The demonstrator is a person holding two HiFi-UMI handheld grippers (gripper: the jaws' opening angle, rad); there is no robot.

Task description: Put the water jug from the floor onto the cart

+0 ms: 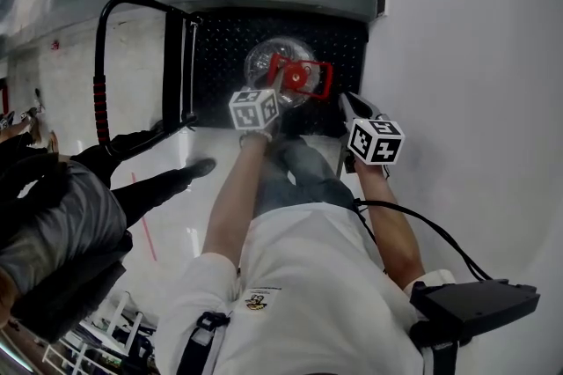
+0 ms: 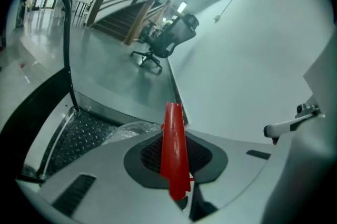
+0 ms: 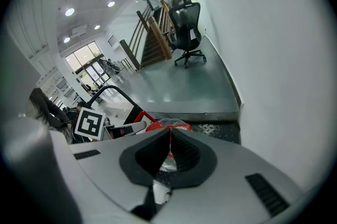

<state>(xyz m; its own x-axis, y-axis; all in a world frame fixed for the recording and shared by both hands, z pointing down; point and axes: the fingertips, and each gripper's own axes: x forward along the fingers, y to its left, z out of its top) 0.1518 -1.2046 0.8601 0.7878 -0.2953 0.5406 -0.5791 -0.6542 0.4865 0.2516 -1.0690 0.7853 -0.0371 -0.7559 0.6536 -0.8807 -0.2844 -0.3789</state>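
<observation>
Left gripper [image 2: 175,139] is clamped on the flat red handle [image 2: 175,160] of the water jug [image 1: 266,58], and the strip stands upright between its pads. Right gripper [image 3: 169,136] has its jaws pressed together at the tips, with a thin red edge of the same handle caught in the seam between them.

The clear jug lies just ahead of and below both grippers, inside the outline of the black diamond-plate deck of the cart [image 1: 220,65]. Whether its base bears on the deck cannot be told. The cart's black push bar [image 1: 99,56] rises to the left of the left gripper.

A white wall [image 1: 475,56] runs close along the right of the right gripper. Ahead of both grippers, past the cart, a black office chair [image 3: 187,23] stands by that wall, with a staircase [image 3: 155,41] farther back. A bystander in dark clothes [image 1: 62,215] stands to the left of the left gripper, one shoe near the cart.
</observation>
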